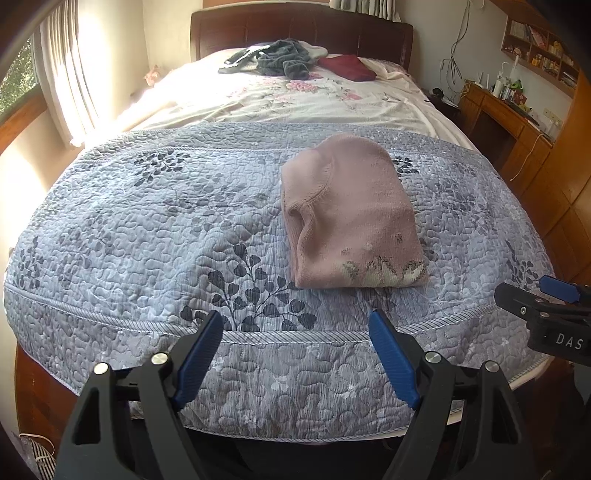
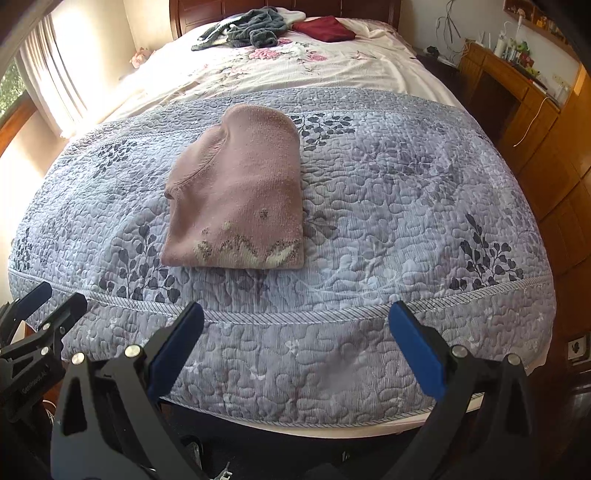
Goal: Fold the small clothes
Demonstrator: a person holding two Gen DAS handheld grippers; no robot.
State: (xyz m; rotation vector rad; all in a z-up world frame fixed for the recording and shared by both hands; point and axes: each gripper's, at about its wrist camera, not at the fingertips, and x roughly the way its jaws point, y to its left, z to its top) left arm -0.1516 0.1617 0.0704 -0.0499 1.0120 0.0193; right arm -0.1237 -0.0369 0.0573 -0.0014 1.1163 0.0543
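Blue-padded jaws on the left gripper (image 1: 295,354) and the right gripper (image 2: 295,350) stand wide apart, holding nothing, both short of the near edge of the grey quilt (image 1: 147,229). Pink sweater (image 2: 240,195) lies on that quilt, folded to a compact bundle, apart from both grippers. Its long axis runs from near edge toward the headboard (image 1: 295,29); patterned hem nearest, rounded fold farthest. Judgement: fold looks near complete. Any further fold should pinch both hem corners evenly, lifting together to keep edges aligned.
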